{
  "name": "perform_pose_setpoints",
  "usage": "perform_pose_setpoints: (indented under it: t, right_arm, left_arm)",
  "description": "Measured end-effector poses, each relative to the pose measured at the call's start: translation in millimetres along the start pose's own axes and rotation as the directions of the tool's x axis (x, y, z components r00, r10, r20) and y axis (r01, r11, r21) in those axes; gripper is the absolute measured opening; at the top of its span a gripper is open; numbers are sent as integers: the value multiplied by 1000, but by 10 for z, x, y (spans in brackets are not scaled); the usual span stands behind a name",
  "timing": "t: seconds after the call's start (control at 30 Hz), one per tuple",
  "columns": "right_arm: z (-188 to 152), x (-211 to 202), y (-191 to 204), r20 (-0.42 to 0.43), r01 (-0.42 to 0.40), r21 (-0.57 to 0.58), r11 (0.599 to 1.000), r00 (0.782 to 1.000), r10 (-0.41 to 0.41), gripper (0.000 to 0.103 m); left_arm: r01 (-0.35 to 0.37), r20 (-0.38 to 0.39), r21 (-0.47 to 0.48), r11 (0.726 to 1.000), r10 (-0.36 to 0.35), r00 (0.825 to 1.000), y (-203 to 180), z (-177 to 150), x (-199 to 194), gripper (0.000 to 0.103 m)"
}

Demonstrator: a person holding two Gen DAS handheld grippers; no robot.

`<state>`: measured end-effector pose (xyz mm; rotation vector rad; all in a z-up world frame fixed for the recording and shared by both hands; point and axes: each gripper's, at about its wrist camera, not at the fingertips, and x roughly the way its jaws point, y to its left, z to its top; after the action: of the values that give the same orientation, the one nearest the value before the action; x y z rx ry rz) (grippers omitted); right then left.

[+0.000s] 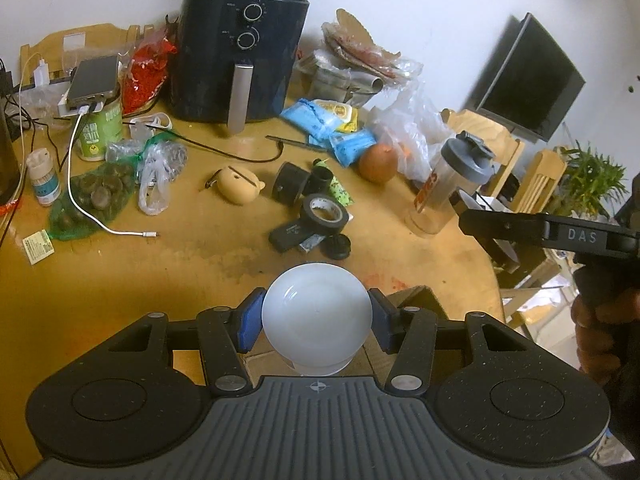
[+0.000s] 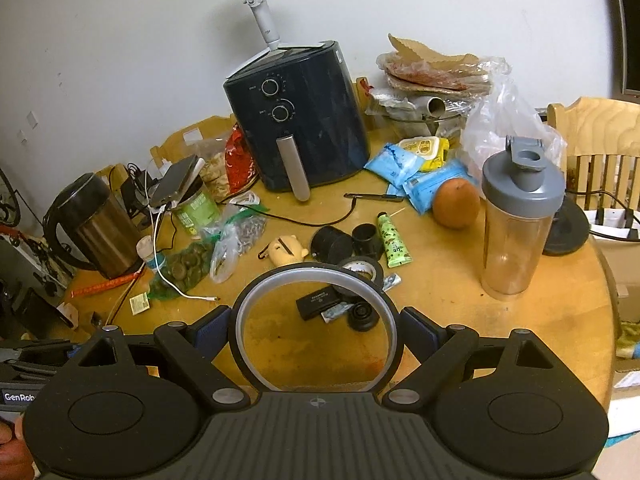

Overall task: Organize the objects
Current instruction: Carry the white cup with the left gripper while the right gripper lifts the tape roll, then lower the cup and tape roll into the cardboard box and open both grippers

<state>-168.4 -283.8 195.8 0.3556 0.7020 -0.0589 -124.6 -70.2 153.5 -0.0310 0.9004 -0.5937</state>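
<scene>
Bowls, or something close to it: a small white dish (image 1: pixel 316 318) sits upside down between the blue pads (image 1: pixel 251 322) of the left gripper (image 1: pixel 316 320), which are closed narrowly against its rim on both sides and hold it above the near edge of the round wooden table (image 1: pixel 140 280). In the right gripper (image 2: pixel 316 328) a black ring with a grey inner band (image 2: pixel 316 270), like a lid rim or seal, is clamped across its width, so those jaws stand spread wide; the tabletop shows straight through its hole.

Just beyond both held things lies a cluster of small black items: a roll of black tape (image 1: pixel 325 211), a flat black box (image 1: pixel 291 235) and a round black cap (image 1: pixel 337 245). Farther in lie a tan pig-shaped trinket (image 1: pixel 239 188) and a green tube (image 2: pixel 394 240). An orange (image 2: pixel 456 203) rests beside a clear shaker bottle with a grey lid (image 2: pixel 516 216), its flip cap up, toward the right side. A navy air fryer (image 1: pixel 240 52) stands at the back by the wall, with blue snack packets (image 1: pixel 320 120) to its right. On the left, a white charging cable (image 1: pixel 92 208) trails across a green mesh bag of dark round things (image 1: pixel 96 200), and a phone (image 1: pixel 94 80) lies on top of a green can (image 1: pixel 100 132). A steel kettle (image 2: pixel 90 224) stands at the far left edge
</scene>
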Motion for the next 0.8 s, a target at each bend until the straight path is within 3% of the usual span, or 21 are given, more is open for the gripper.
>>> perform_pose_setpoints:
  t: [0.37, 0.8]
  right_arm:
    - [-109, 138, -98, -79, -47, -64, 997, 996, 42, 90]
    - [-374, 389, -153, -216, -135, -131, 982, 971, 105, 90]
  left_arm:
    - [-60, -21, -60, 996, 59, 998, -38, -150, 119, 53]
    - [-120, -97, -46, 992, 115, 989, -172, -328, 458, 53]
